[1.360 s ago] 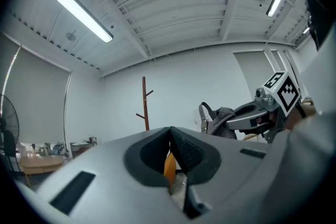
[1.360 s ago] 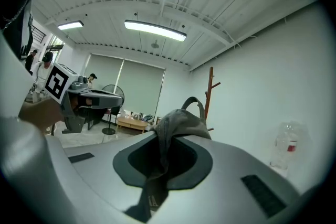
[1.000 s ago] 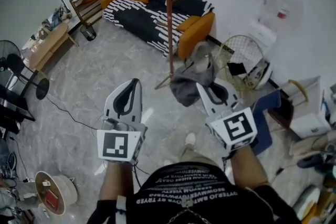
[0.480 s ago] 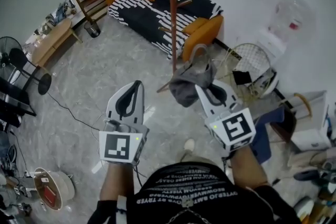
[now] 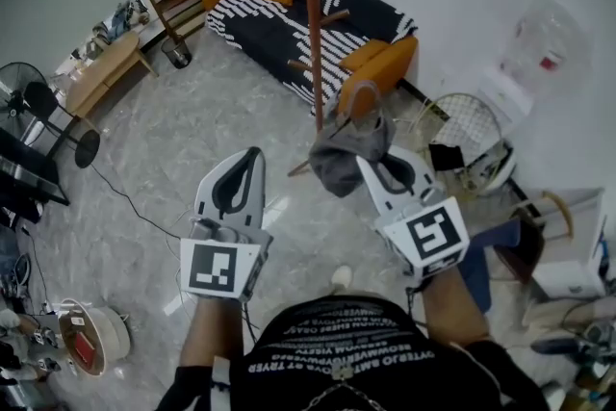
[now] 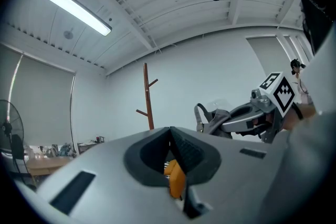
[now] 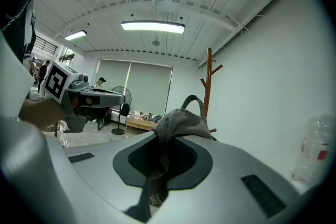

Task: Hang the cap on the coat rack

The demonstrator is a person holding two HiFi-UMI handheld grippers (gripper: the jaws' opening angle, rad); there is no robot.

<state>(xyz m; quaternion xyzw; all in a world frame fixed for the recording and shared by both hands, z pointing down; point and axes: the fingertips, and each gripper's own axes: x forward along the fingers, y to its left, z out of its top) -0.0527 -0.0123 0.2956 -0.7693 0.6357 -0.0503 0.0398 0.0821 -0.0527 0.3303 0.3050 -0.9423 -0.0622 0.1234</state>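
Brought nearer the coat rack [image 5: 311,24] over the marbled floor [image 5: 183,140] by the sofa [image 5: 289,14], the cap [image 5: 348,144] is clamped in the right tool [image 5: 371,164], the left tool [image 5: 248,157] closed empty.

**A:** Head view, what's there?

**B:** Tall red-brown wooden coat rack [image 5: 311,14] at top centre, pole running out of frame. The grey fabric cap [image 5: 345,147] hangs bunched at the tip of the right gripper [image 5: 370,161], covering the rack's base from this angle.

**A:** Other side?

**B:** The left gripper [image 5: 252,153] sits lower left of the rack, apart from the cap. Black-and-white patterned sofa with orange cushions [image 5: 279,19] is behind the rack. Round white wire frame [image 5: 452,111] is on the floor to the rack's right.
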